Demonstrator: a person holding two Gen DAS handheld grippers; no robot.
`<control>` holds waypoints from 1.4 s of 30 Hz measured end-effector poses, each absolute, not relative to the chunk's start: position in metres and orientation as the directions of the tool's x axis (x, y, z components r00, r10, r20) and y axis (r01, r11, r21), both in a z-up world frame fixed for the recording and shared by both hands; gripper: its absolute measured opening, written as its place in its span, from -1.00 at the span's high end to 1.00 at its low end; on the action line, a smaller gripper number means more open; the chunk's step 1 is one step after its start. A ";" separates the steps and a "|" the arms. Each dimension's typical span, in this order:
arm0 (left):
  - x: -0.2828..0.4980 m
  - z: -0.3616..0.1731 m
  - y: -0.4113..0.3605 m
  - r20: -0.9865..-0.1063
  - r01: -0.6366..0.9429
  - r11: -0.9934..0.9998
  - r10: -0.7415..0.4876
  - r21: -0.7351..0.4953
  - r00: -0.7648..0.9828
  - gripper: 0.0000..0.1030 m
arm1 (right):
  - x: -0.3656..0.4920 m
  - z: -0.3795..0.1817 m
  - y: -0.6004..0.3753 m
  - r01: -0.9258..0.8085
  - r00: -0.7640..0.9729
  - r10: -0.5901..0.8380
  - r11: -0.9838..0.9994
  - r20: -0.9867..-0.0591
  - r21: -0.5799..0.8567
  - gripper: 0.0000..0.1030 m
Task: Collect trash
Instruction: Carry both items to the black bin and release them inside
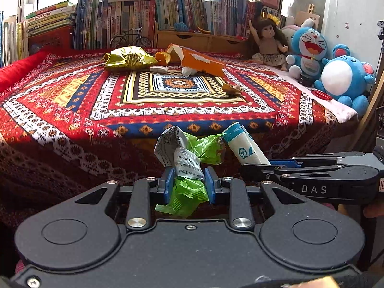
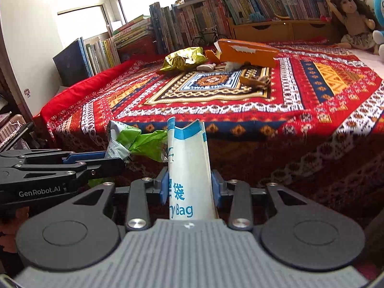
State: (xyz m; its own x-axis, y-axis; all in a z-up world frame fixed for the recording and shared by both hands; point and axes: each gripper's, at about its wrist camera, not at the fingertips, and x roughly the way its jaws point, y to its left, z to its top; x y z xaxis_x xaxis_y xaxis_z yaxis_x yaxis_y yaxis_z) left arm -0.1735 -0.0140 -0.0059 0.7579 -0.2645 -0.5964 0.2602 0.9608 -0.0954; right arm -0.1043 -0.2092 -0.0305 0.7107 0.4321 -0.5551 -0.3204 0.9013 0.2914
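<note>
My left gripper (image 1: 188,184) is shut on a crumpled green and white wrapper (image 1: 189,153), held in front of the bed's near edge. My right gripper (image 2: 190,187) is shut on a white and blue paper bag (image 2: 188,158), and it shows at the right of the left wrist view (image 1: 256,168). The bag (image 1: 244,147) and the wrapper (image 2: 134,141) nearly touch. On the patterned bedspread (image 1: 96,100) lie a gold foil bag (image 1: 127,58), a torn orange box (image 1: 199,61), a white tissue (image 1: 188,70), a small pale lid (image 1: 158,69) and a brown scrap (image 1: 231,88).
Books (image 1: 115,21) line the far side of the bed with a wooden drawer unit (image 1: 199,39) and a toy bicycle (image 1: 130,38). A doll (image 1: 267,40) and blue plush toys (image 1: 345,79) sit at the right. A red lid (image 1: 320,94) lies near them.
</note>
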 end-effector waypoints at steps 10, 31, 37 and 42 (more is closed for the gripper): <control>-0.177 -0.046 -0.020 -0.707 0.237 0.966 -0.239 -0.103 0.665 0.49 | -0.113 -0.075 -0.206 -0.243 0.633 0.430 0.900 -0.644 0.362 0.22; -0.145 -0.148 -0.022 -0.898 0.148 0.981 -0.177 -0.127 0.403 0.49 | -0.100 -0.161 -0.194 -0.114 0.423 0.383 0.922 -0.821 0.370 0.24; -0.136 -0.182 -0.023 -0.934 0.108 0.986 -0.158 -0.129 0.321 0.49 | -0.092 -0.189 -0.186 -0.077 0.352 0.380 0.922 -0.855 0.378 0.24; -0.129 -0.209 -0.021 -0.950 0.073 0.989 -0.144 -0.128 0.278 0.49 | -0.086 -0.217 -0.182 -0.024 0.296 0.370 0.924 -0.880 0.381 0.24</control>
